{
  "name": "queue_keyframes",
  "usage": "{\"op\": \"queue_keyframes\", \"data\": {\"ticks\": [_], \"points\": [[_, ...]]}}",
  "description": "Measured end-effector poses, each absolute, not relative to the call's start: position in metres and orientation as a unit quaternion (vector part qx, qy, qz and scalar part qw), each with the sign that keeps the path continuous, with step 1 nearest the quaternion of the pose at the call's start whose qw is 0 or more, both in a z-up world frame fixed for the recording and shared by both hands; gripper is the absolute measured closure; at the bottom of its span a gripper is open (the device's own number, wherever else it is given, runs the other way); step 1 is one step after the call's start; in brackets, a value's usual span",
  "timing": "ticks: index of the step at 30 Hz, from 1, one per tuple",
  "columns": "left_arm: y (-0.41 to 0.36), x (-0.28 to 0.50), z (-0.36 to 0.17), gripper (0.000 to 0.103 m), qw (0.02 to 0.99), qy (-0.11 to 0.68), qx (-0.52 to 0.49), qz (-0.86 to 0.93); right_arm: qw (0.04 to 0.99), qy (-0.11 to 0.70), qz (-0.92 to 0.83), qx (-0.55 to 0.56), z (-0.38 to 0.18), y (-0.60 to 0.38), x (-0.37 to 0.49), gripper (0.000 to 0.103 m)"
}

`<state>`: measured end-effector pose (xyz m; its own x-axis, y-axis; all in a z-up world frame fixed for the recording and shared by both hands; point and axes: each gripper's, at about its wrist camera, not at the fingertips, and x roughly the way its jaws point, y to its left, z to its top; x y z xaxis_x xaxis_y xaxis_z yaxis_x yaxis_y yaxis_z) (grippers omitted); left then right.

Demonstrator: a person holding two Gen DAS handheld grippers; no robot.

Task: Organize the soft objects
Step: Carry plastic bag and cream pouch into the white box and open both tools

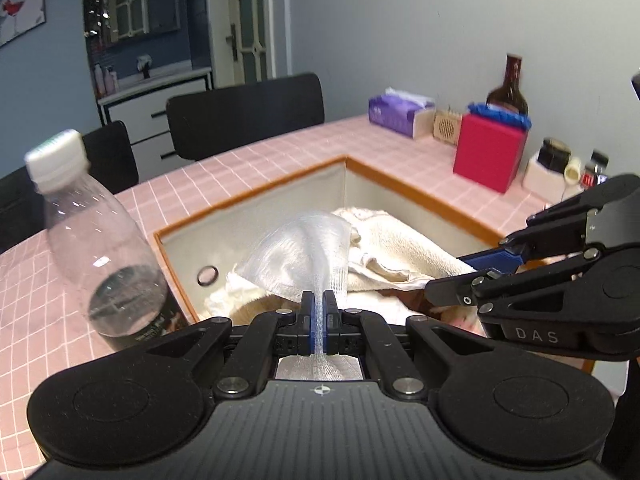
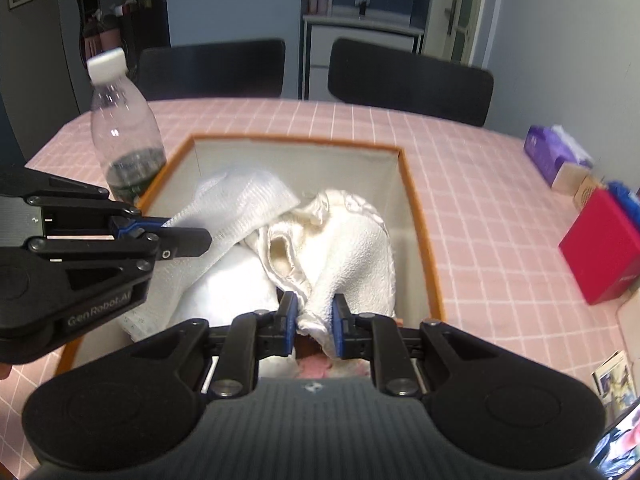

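An orange-rimmed storage box [image 1: 416,192] [image 2: 416,204] sits sunk into the pink checked table. My left gripper [image 1: 319,300] [image 2: 170,222] is shut on a thin white mesh cloth [image 1: 300,256] [image 2: 244,204] and holds it over the box. My right gripper [image 2: 314,312] [image 1: 472,266] is shut on a cream towel [image 2: 344,244] [image 1: 400,248] that lies bunched in the box. More white fabric [image 2: 232,284] and something pink lie under them.
A nearly empty plastic bottle [image 1: 100,248] [image 2: 124,132] stands just left of the box. A red box [image 1: 490,152] [image 2: 604,244], purple tissue pack [image 1: 396,114] [image 2: 554,152], brown bottle [image 1: 508,88] and small jars line the right wall. Two black chairs [image 2: 408,80] stand behind the table.
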<state>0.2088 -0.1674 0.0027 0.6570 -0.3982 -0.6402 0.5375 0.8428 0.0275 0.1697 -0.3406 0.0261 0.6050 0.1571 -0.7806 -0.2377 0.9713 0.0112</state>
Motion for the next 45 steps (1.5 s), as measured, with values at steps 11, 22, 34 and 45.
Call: {"op": "queue_keyframes", "data": {"ticks": [11,22,34,45], "points": [[-0.180,0.220,-0.011,0.098,0.892,0.351,0.142,-0.248,0.879,0.456,0.121,-0.067,0.005,-0.334,0.176,0.075],[-0.178,0.213,-0.002,0.070,0.902,0.333,0.154,-0.229,0.887,0.435,0.123,-0.095,0.014,-0.334,0.164,0.063],[-0.150,0.176,0.057,0.043,0.931,0.260,0.109,-0.231,0.914,0.373,0.130,-0.094,0.064,-0.334,0.125,0.027],[-0.102,0.112,0.100,0.036,0.966,0.138,0.069,-0.207,0.930,0.310,0.124,-0.153,0.097,-0.301,0.071,0.007]]}}
